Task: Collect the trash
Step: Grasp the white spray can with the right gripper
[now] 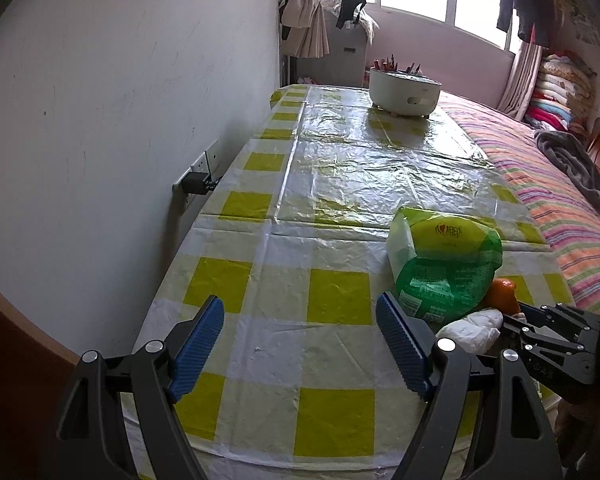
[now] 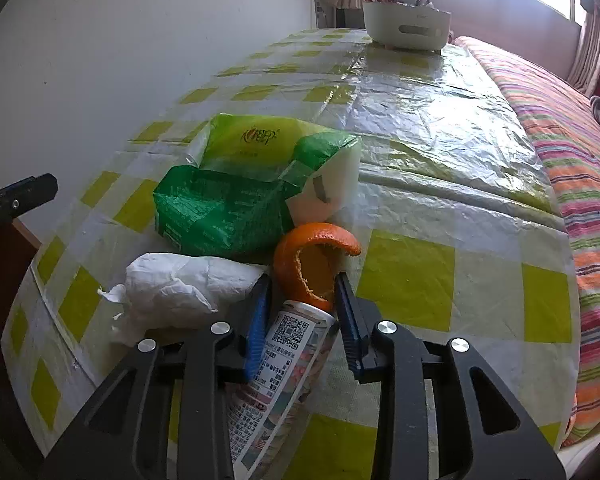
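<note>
Right gripper (image 2: pixel 300 312) half-open, straddling the printed tube (image 2: pixel 276 368) at lower centre, axis along the fingers, orange peel (image 2: pixel 308 260) at tips; left gripper (image 1: pixel 300 344) wide open, empty.

QR code on the printed bottle (image 2: pixel 278 368), small print and red logo on green tissue pack (image 2: pixel 236 184) too blurred to read
</note>
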A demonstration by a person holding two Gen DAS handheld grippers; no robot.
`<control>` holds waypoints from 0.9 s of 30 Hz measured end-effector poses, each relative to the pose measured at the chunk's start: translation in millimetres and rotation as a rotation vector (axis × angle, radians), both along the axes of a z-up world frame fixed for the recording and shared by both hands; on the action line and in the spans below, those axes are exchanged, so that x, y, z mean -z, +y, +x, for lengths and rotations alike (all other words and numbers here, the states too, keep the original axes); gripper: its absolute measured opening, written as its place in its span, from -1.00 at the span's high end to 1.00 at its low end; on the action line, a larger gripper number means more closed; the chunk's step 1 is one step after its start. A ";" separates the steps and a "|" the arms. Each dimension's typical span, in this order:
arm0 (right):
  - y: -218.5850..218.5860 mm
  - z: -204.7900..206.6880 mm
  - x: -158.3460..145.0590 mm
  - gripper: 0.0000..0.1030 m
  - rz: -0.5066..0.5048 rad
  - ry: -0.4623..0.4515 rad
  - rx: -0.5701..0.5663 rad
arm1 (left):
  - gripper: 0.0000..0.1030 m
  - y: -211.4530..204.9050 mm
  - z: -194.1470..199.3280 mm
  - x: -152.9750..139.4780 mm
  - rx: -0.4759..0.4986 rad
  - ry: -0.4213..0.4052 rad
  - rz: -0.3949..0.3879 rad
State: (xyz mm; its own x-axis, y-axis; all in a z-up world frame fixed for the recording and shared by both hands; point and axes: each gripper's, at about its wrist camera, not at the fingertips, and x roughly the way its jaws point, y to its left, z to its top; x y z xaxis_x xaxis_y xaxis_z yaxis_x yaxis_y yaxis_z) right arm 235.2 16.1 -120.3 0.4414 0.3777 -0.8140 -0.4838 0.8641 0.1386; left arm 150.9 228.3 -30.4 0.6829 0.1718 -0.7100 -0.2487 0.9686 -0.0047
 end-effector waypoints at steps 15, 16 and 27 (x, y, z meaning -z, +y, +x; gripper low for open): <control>-8.5 -1.5 -6.9 0.42 0.037 -0.005 0.013 | -0.48 -15.1 4.2 4.8 0.039 0.023 0.023; -10.9 -1.0 -6.1 0.42 0.047 0.002 0.019 | -0.48 -15.6 4.6 4.8 0.039 0.022 0.022; -12.9 -10.5 -1.1 0.38 -0.015 -0.001 0.019 | -0.48 -23.8 7.1 5.2 0.059 0.027 0.028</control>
